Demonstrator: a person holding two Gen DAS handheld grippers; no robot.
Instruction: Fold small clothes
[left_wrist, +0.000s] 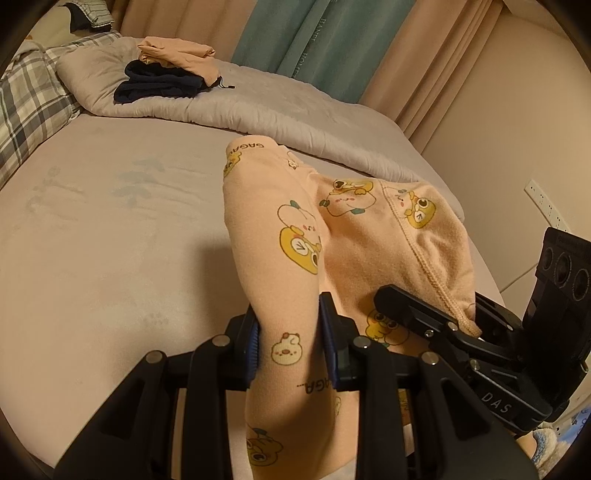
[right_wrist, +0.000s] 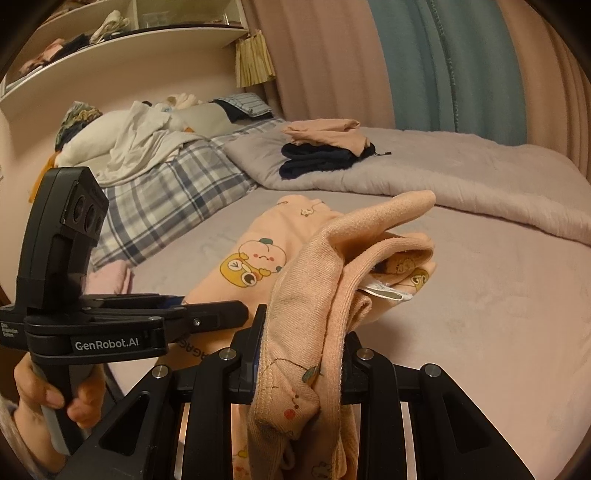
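Note:
A peach child's garment with yellow cartoon prints (left_wrist: 354, 236) lies partly on the bed and is lifted at the near end. My left gripper (left_wrist: 290, 341) is shut on one folded leg of it. My right gripper (left_wrist: 436, 317) shows at the right of the left wrist view, shut on the ribbed waistband edge. In the right wrist view the right gripper (right_wrist: 301, 354) pinches the bunched waistband of the garment (right_wrist: 332, 280), with a white label showing inside. The left gripper (right_wrist: 207, 314) sits to its left, held by a hand.
The bed sheet (left_wrist: 110, 240) is pale lilac. A folded pile, peach over dark navy (left_wrist: 170, 74), sits on a grey quilt (left_wrist: 258, 99) at the back. Plaid bedding (right_wrist: 155, 192) and loose white clothes (right_wrist: 136, 140) lie at the left. Curtains hang behind.

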